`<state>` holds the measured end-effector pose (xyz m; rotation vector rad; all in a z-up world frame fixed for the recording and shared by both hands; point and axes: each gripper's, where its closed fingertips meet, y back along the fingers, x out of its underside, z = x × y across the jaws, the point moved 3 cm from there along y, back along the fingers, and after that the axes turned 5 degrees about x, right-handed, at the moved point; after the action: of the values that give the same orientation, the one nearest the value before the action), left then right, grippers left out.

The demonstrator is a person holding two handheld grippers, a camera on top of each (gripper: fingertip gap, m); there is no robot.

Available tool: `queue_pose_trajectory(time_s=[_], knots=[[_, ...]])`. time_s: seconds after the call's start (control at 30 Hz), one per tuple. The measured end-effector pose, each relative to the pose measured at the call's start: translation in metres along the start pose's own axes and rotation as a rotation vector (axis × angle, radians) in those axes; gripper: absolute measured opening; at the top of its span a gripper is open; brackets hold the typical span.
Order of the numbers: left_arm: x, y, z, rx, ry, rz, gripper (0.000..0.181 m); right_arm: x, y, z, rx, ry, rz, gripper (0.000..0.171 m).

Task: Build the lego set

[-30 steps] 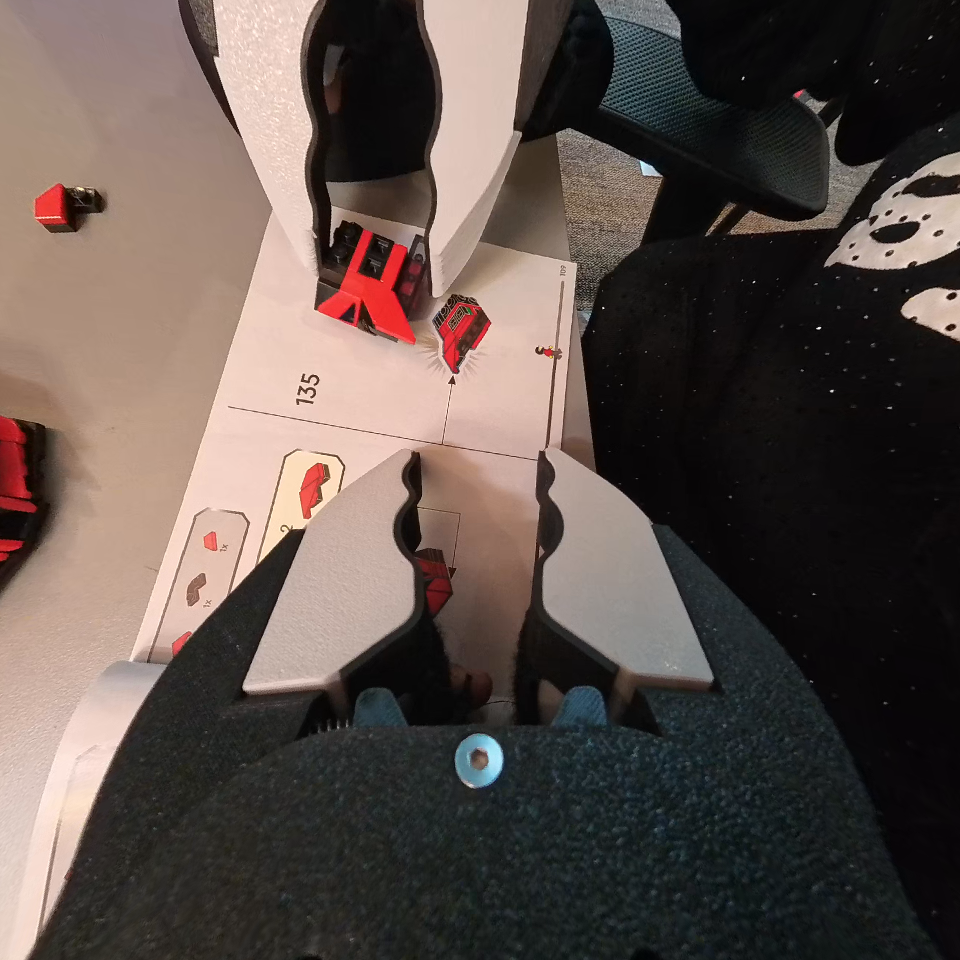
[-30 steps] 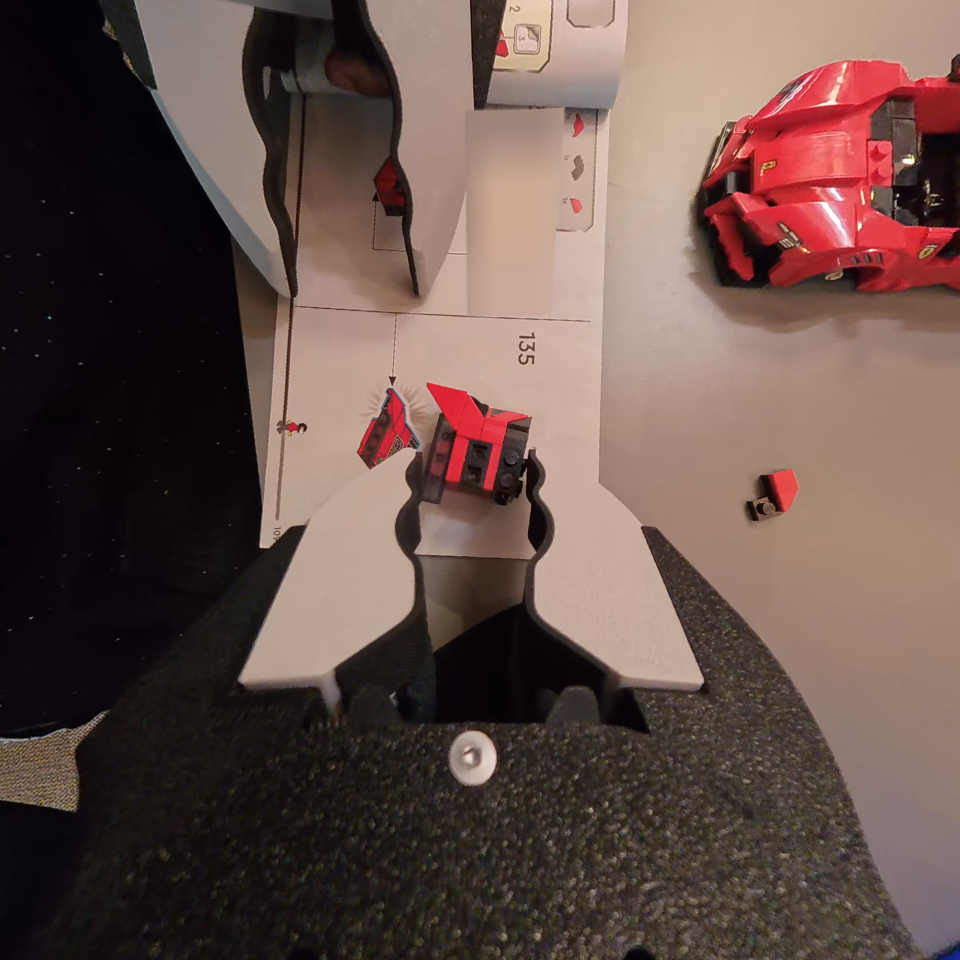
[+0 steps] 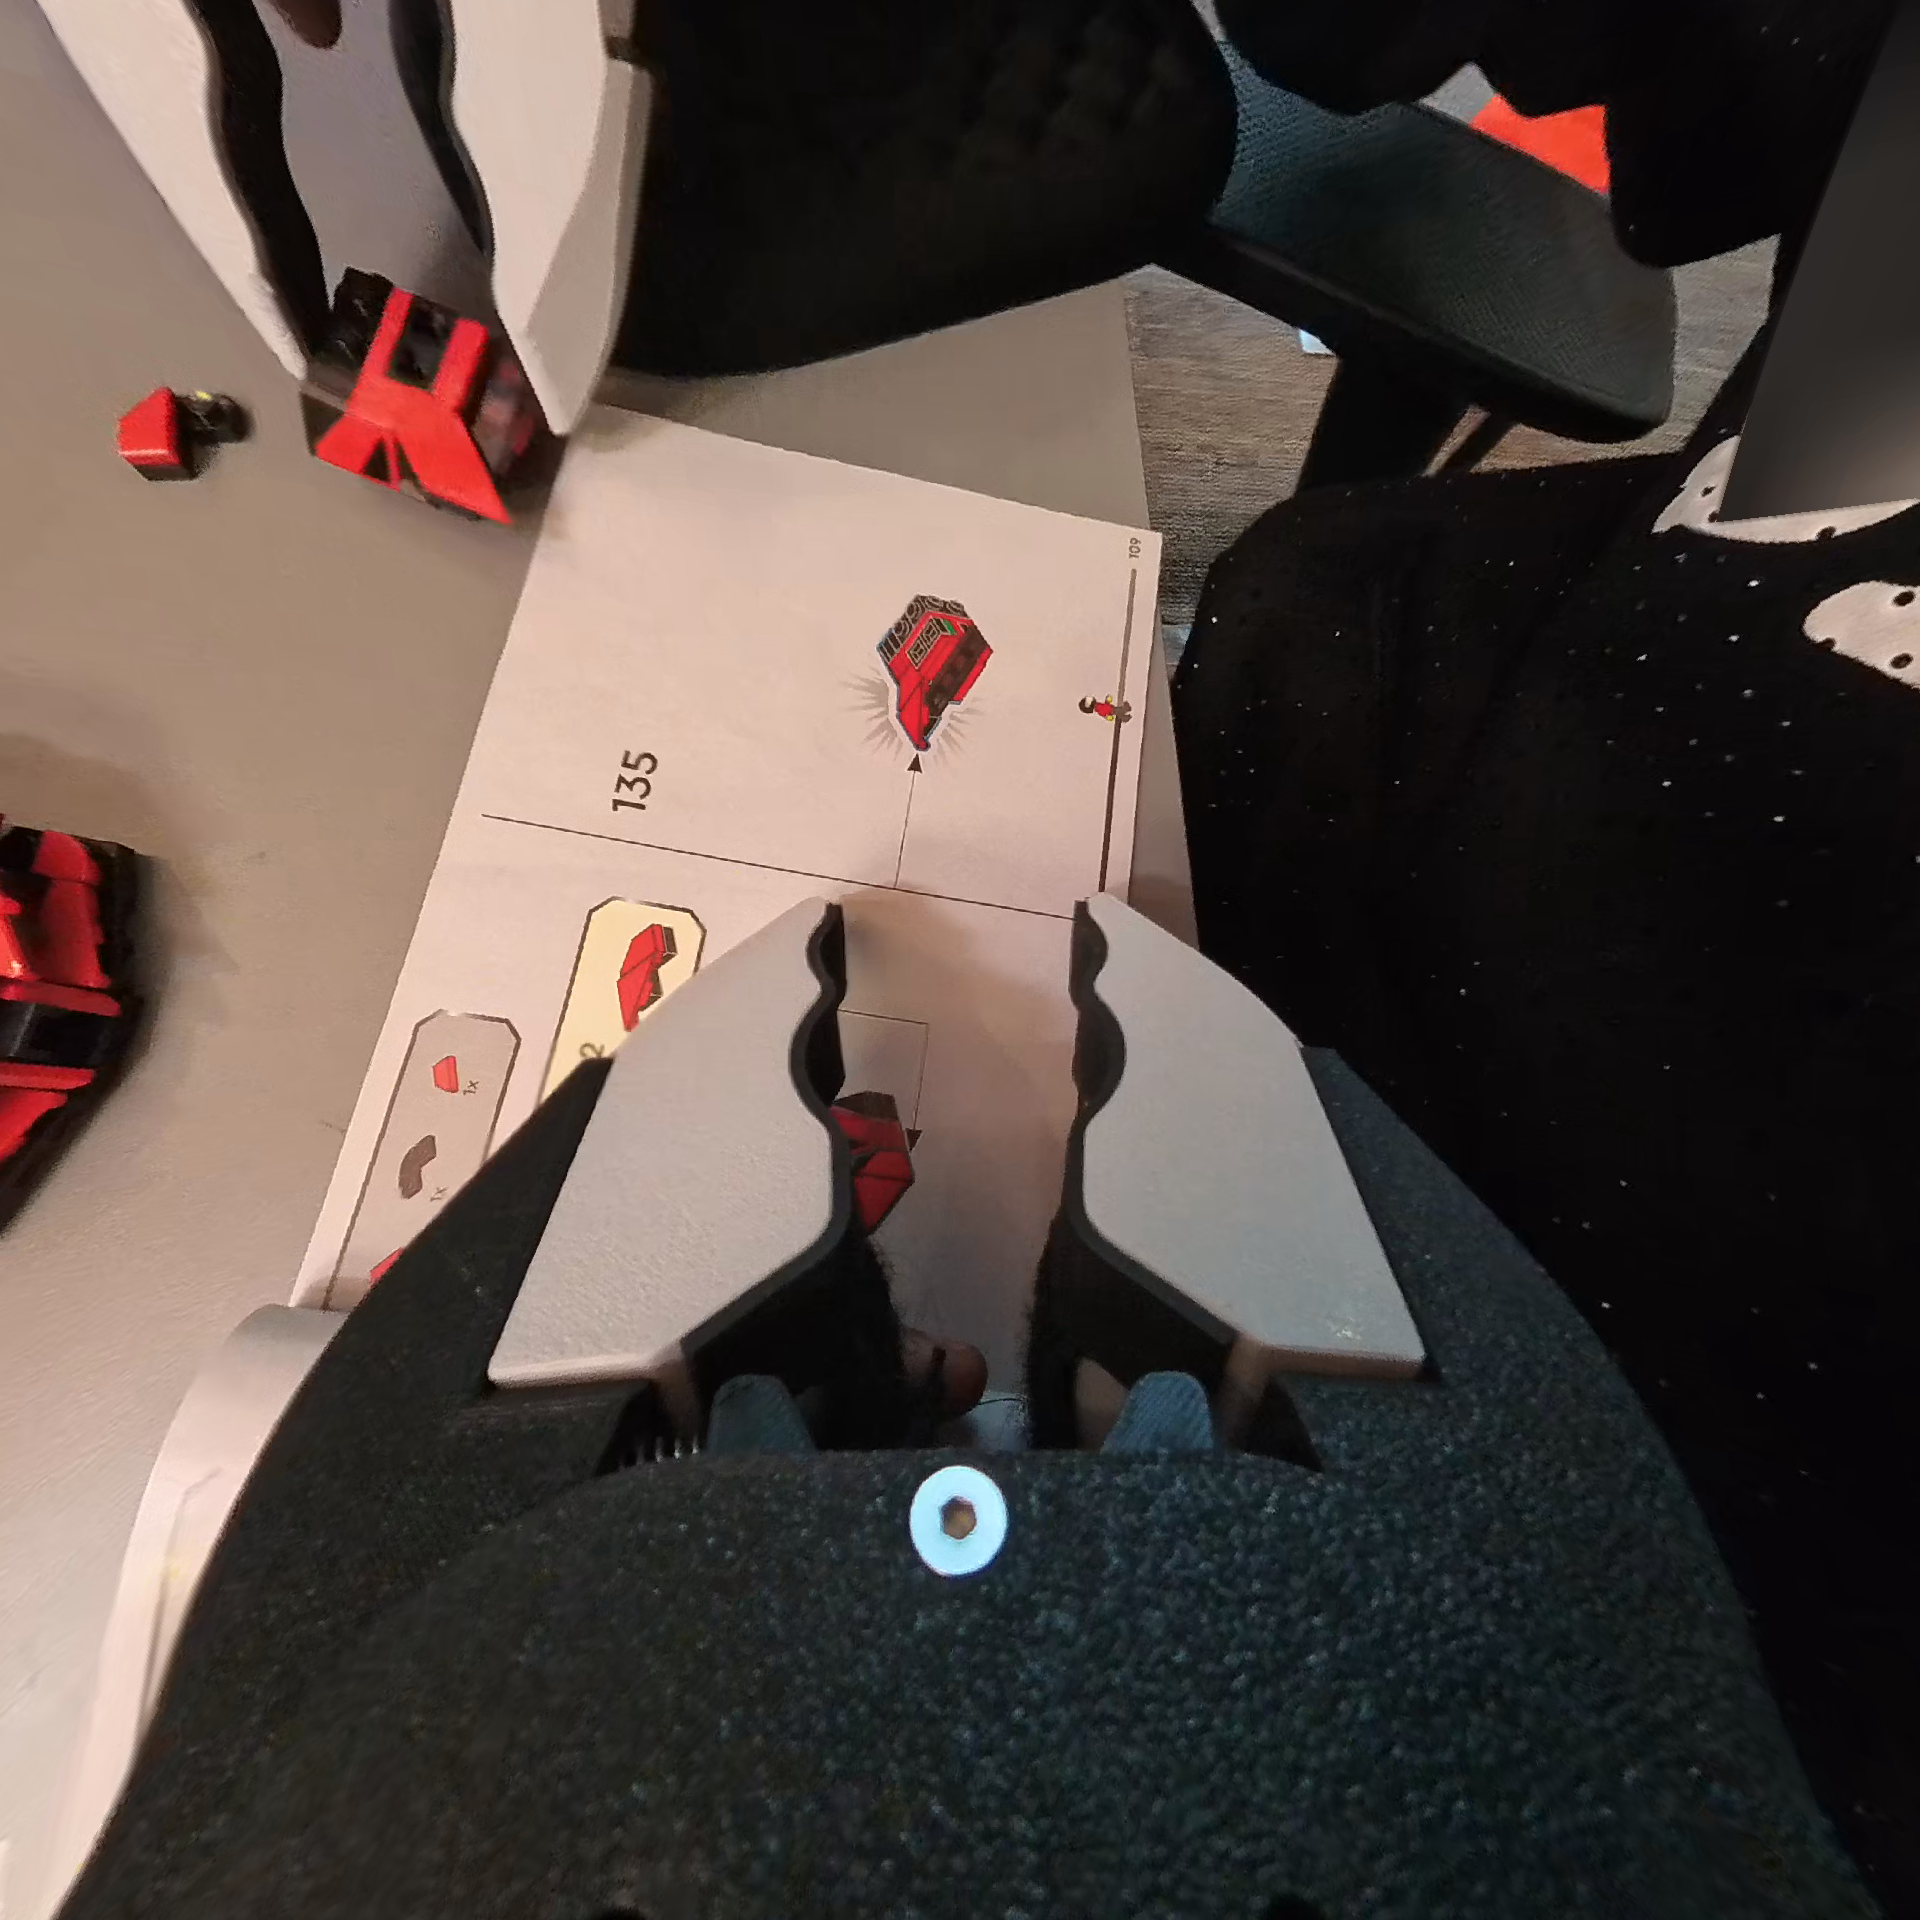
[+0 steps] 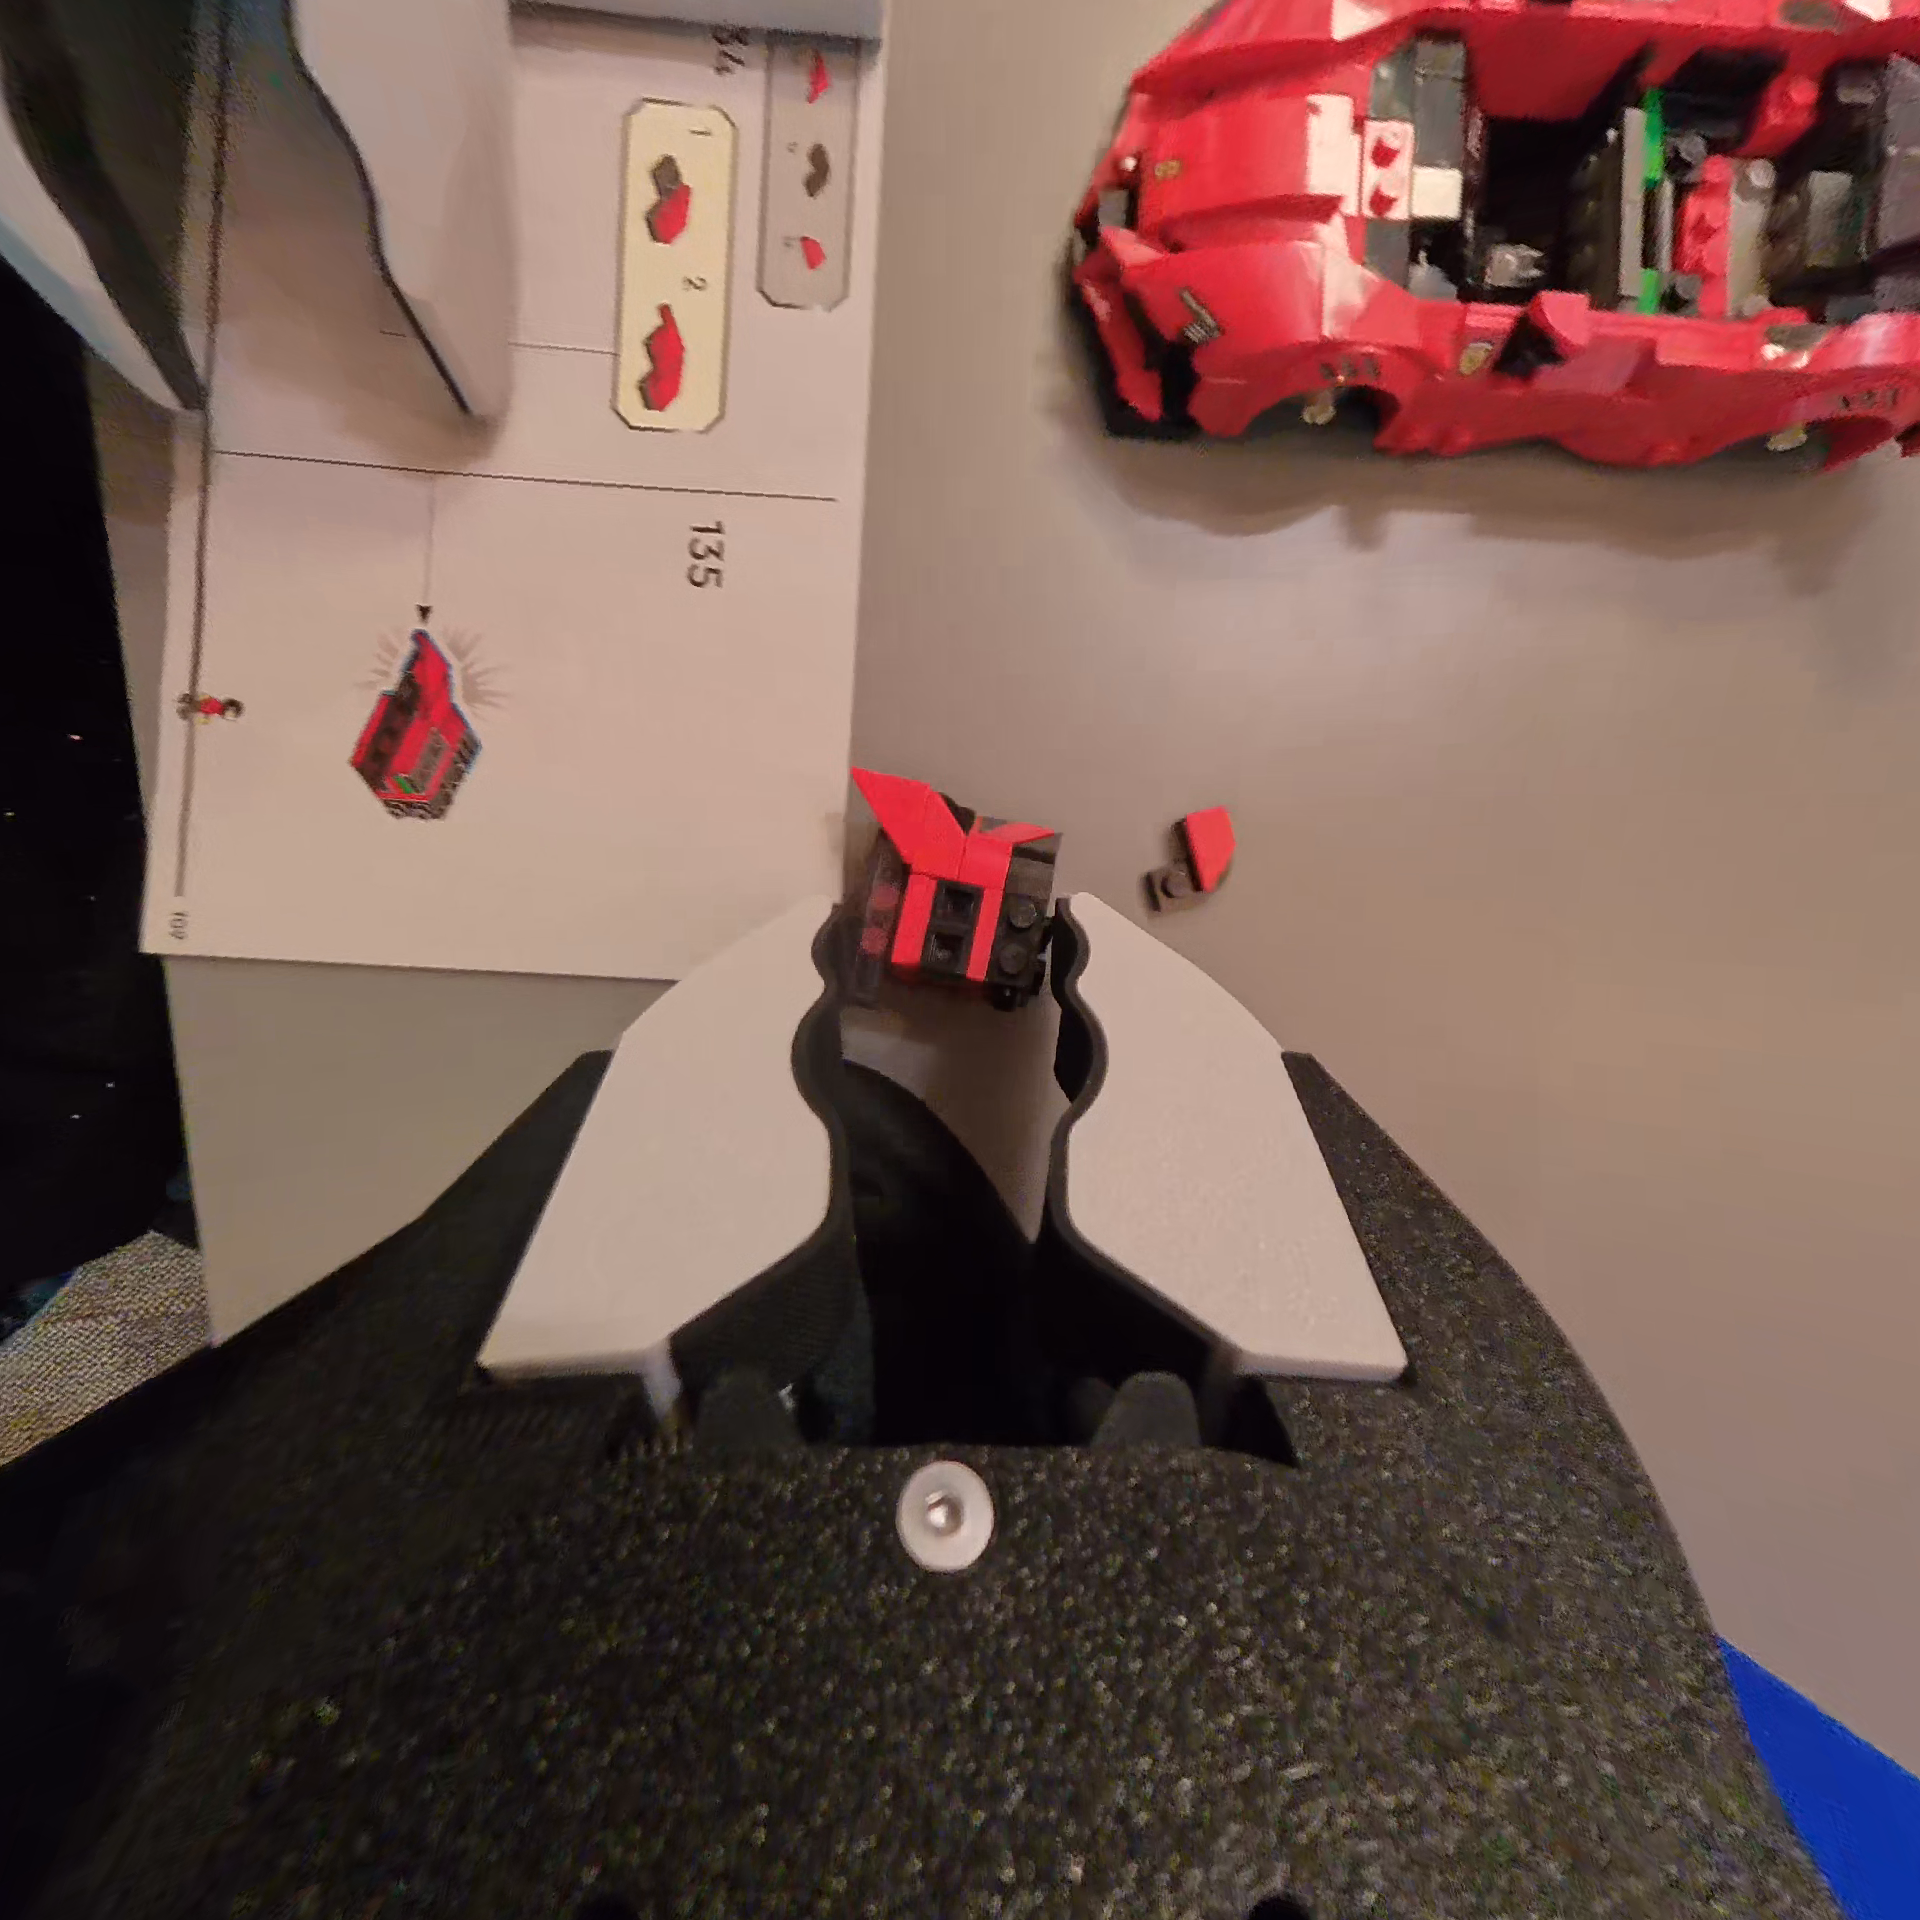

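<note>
1. A small red-and-black lego sub-assembly (image 4: 961, 904) with a forked red wedge top is being clenched between the tips of the right gripper (image 4: 948, 940); it is being held over the grey matte table (image 4: 1351, 779), just off the 3 o'clock edge of the white paper instruction booklet (image 4: 582, 727).
2. The left gripper (image 3: 954, 925) is being kept released and empty, its jaws standing apart over the booklet.
3. A loose red slope on a black plate (image 4: 1195, 857) is lying at 3 o'clock of the held piece, near but apart.
4. The glossy red, partly built lego car (image 4: 1507, 260) is sitting at 1 o'clock, well apart.
5. The step is judged to be carrying the sub-assembly toward the loose piece or the car; it is best done with the studs kept level and the grip kept firm, since smooth plastic may be twisted between the flat grey fingers.
</note>
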<state>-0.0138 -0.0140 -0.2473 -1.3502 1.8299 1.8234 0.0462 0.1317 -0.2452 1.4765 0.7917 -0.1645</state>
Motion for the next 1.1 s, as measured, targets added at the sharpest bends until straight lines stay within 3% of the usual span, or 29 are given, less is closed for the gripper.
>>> queue_pose_trajectory(time_s=[0.23, 0.37, 0.47, 0.57, 0.63, 0.7, 0.87, 1.0, 1.03, 1.1], knots=[[0.010, 0.040, 0.012, -0.160, -0.026, 0.049, 0.041, 0.004, 0.000, -0.010, 0.003, 0.019, 0.022, 0.038], [0.031, 0.084, 0.023, -0.289, 0.004, 0.078, 0.030, 0.001, 0.004, -0.010, 0.018, 0.003, 0.010, 0.054], [0.049, 0.102, 0.027, -0.339, 0.042, 0.099, 0.019, -0.009, 0.019, -0.007, 0.104, -0.043, -0.020, 0.056], [0.058, 0.103, 0.026, -0.373, 0.016, 0.096, 0.014, -0.022, 0.032, 0.022, 0.138, -0.075, -0.079, 0.027], [0.066, 0.096, 0.028, -0.401, -0.017, 0.132, 0.010, -0.025, 0.030, 0.053, 0.100, -0.094, -0.093, 0.019], [0.071, 0.085, 0.024, -0.408, -0.012, 0.148, 0.000, -0.018, 0.023, 0.079, 0.073, -0.116, -0.064, 0.023], [0.065, 0.074, -0.004, -0.407, -0.036, 0.141, 0.001, 0.003, 0.015, 0.119, 0.054, -0.162, 0.011, 0.039], [0.019, 0.091, -0.003, -0.569, -0.156, 0.014, 0.004, 0.002, 0.015, 0.124, 0.071, -0.159, -0.010, 0.044], [0.013, 0.089, 0.001, -0.593, -0.188, 0.018, 0.004, 0.001, 0.015, 0.123, 0.067, -0.162, -0.014, 0.044], [0.025, 0.073, 0.018, -0.621, -0.197, 0.173, 0.003, 0.000, 0.008, 0.125, 0.012, -0.181, 0.001, 0.050]])
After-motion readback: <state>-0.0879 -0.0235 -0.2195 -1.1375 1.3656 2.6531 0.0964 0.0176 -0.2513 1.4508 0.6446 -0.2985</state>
